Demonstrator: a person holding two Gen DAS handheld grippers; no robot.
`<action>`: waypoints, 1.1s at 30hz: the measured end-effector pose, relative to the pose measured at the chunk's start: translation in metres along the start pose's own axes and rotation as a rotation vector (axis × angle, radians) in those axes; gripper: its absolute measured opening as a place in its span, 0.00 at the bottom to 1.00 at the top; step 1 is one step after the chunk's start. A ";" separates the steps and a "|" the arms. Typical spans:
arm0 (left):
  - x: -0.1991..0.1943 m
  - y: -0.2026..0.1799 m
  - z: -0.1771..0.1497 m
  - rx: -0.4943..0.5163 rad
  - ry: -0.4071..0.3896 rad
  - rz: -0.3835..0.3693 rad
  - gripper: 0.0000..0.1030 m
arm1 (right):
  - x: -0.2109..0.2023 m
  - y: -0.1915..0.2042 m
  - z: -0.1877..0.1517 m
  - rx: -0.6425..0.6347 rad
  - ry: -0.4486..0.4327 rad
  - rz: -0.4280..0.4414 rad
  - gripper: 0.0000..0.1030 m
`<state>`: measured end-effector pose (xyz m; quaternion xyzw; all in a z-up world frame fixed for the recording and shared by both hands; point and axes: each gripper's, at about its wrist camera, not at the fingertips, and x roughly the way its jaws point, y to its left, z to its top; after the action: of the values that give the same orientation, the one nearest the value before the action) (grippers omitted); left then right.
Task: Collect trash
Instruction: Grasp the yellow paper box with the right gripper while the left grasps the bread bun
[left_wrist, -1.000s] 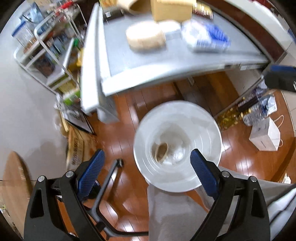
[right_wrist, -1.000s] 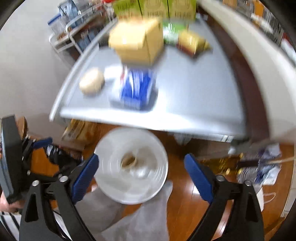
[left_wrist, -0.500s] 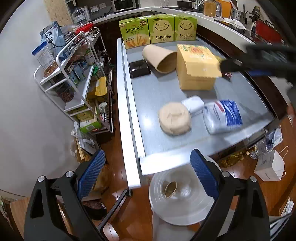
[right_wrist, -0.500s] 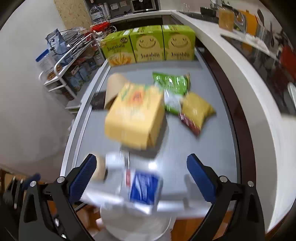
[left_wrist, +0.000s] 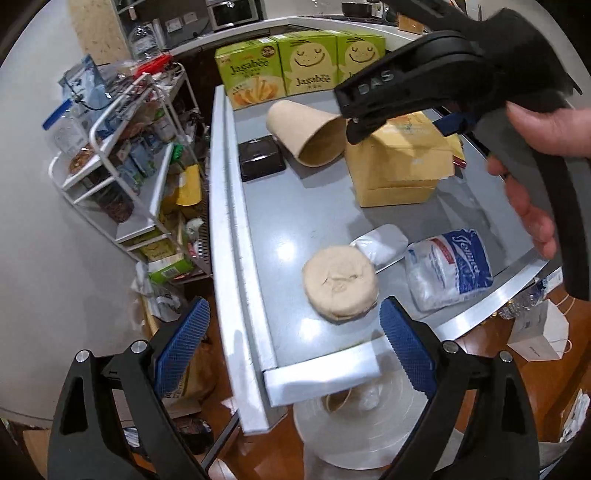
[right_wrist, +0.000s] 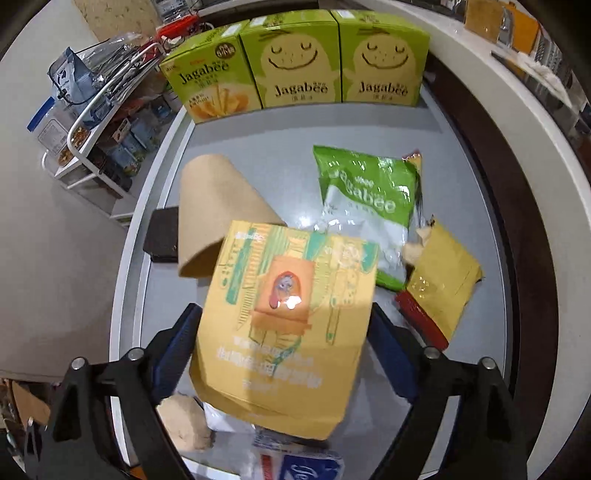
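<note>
The right hand-held gripper (right_wrist: 284, 350) stands released, its blue pads either side of the yellow paper box (right_wrist: 284, 325) on the grey tabletop (right_wrist: 288, 147), contact not confirmable. The left hand-held gripper (left_wrist: 295, 350) is also released and grasps nothing, with the beige round wad (left_wrist: 340, 282) just ahead and the white bin (left_wrist: 362, 435) on the floor directly below its pads.

Three green Jagabee boxes (right_wrist: 295, 62) stand along the back of the table; one yellow carton (right_wrist: 284, 325), one brown paper cup (right_wrist: 218, 218), one black tray (left_wrist: 261, 157). One green snack bag (right_wrist: 369, 206), one yellow packet (right_wrist: 439, 280); one tissue pack (left_wrist: 448, 267), one round tan lump (left_wrist: 340, 282), one white wrapper (left_wrist: 380, 243).
</note>
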<state>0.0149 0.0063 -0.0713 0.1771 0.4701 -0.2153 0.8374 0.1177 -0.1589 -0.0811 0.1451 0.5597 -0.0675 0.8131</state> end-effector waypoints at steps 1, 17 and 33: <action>0.003 -0.001 0.002 -0.002 0.007 -0.016 0.92 | -0.002 -0.005 -0.002 -0.001 0.001 0.000 0.80; 0.049 -0.007 0.016 0.002 0.104 -0.117 0.92 | -0.030 -0.057 -0.041 -0.027 0.007 -0.013 0.93; 0.052 -0.005 0.013 -0.019 0.121 -0.062 0.91 | -0.022 -0.045 -0.042 -0.064 -0.010 -0.045 0.93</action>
<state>0.0465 -0.0144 -0.1103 0.1674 0.5272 -0.2255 0.8020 0.0597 -0.1892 -0.0814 0.1061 0.5606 -0.0685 0.8184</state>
